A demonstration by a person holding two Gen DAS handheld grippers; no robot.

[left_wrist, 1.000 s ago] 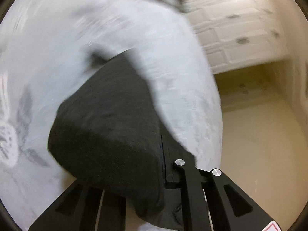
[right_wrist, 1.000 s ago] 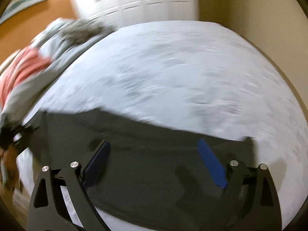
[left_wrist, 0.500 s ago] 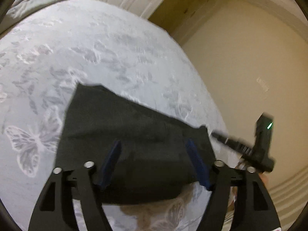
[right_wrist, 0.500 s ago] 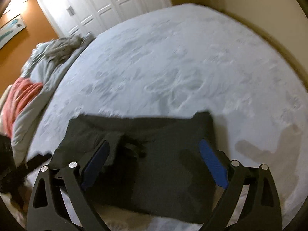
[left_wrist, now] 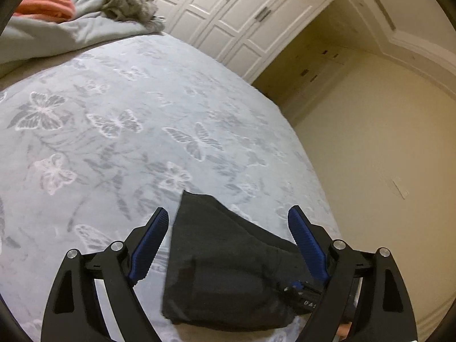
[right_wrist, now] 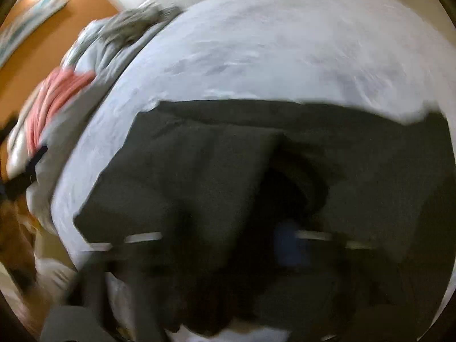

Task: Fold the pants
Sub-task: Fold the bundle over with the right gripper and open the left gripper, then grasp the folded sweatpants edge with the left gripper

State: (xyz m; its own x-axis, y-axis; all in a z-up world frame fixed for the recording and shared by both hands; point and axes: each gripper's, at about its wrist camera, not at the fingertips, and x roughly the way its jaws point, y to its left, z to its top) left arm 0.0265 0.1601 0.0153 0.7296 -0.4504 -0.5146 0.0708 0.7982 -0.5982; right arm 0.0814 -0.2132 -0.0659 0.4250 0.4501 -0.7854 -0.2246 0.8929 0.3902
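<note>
While the dark pants (left_wrist: 228,268) lie folded on the bed (left_wrist: 114,142), our left gripper (left_wrist: 228,245) hangs wide, holding nothing; our right gripper (right_wrist: 285,245), blurred, is closing over the fabric. Next we need a firm pinch for another fold.

The left gripper (left_wrist: 230,245) is showing matte black linkage arms with triangular cut-outs, four round silver screws gleaming at the pivots, and two ribbed blue pads (left_wrist: 306,245) lining the fingers. White lettering is peeking from a black block low in the left wrist view, too partial for reading. The right gripper (right_wrist: 287,253) is smearing into blur: black arms, streaked silver screw heads, a blue pad showing dimly.
</note>
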